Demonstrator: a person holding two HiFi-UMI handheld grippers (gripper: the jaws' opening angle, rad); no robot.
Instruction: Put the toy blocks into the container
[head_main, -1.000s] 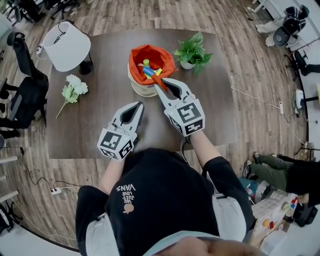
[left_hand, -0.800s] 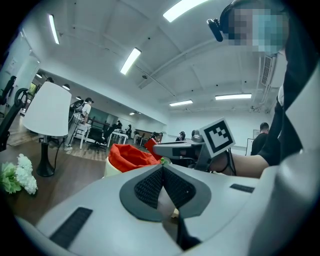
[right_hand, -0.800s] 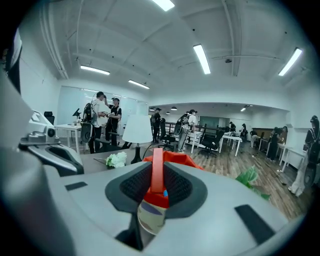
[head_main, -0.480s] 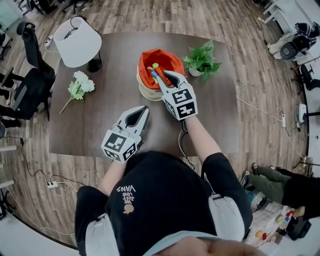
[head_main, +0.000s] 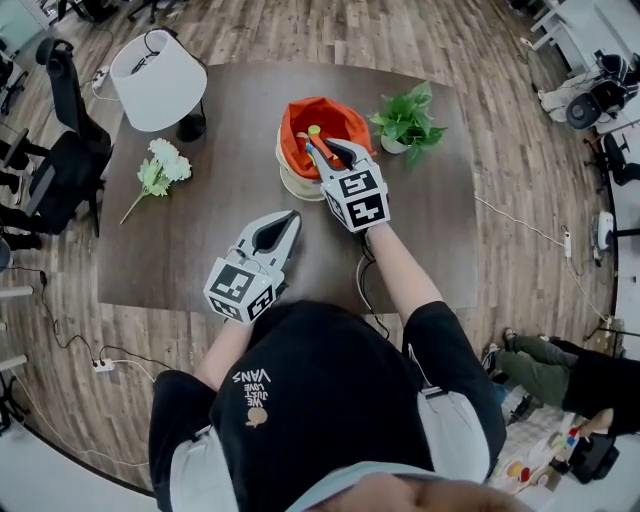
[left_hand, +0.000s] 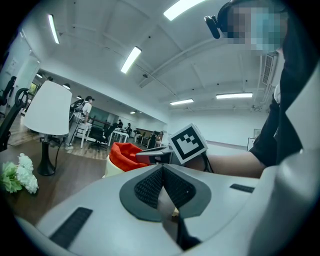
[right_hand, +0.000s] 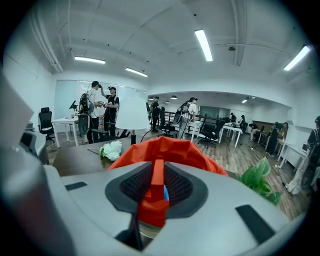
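1. The step in hand is judged to be the delivery of a block. A red block (right_hand: 154, 197) is clamped between the jaws of the right gripper (head_main: 332, 153), whose tips are held over the near rim of the container (head_main: 295, 184).
2. In the right gripper view the block is seen standing on end between the pads. The container's orange lining (right_hand: 170, 147) lies directly behind it at 12 o'clock.
3. The container is placed towards 12 o'clock on the table (head_main: 200, 250), with the plant (head_main: 405, 118) at its 3 o'clock and the flowers (head_main: 158, 170) out at 9 o'clock. A yellow-green block (head_main: 314, 130) is seen already inside.
4. The left gripper (head_main: 290, 216) is closed on nothing, its jaws met. It is held at 7 o'clock of the container, apart from it.
5. For the next move, the tips would need to be carried slightly further towards 12 o'clock over the opening. The jaws would then be released so that the block drops inside the lining, not onto the rim.
6. No other block is seen outside the container, so the task is judged near its end.
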